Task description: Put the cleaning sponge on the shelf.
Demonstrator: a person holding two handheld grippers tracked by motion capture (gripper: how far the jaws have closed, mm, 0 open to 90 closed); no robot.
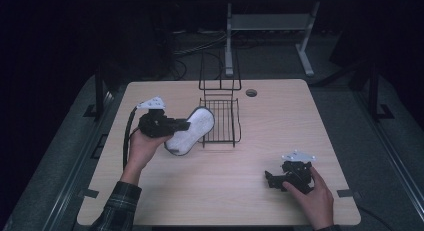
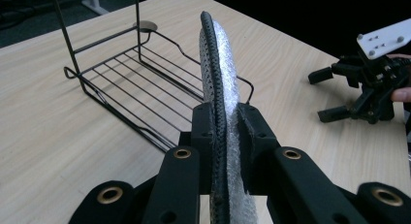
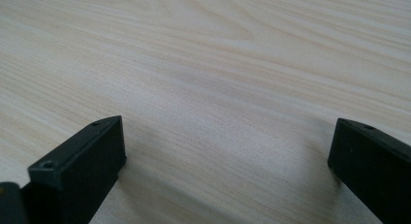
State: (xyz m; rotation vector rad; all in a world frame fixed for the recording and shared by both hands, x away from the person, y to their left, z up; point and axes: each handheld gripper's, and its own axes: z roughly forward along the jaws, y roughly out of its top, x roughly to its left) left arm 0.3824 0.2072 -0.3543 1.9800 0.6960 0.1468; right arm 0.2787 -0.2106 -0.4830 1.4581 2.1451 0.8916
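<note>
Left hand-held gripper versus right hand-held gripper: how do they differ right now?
The left hand-held gripper is shut on the white scrubbing pad; the right hand-held gripper is open with nothing between its jaws. The left is held up beside the black wire rack, the right sits low over bare table near the front right. Both are black, hand-held, with a grey plate on top.

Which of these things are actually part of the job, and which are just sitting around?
In the job:
left gripper, clamped on the white pad
white pad
wire rack, just beside the pad

Sitting around:
right gripper, open, empty, over bare table
metal stand behind the table
</note>
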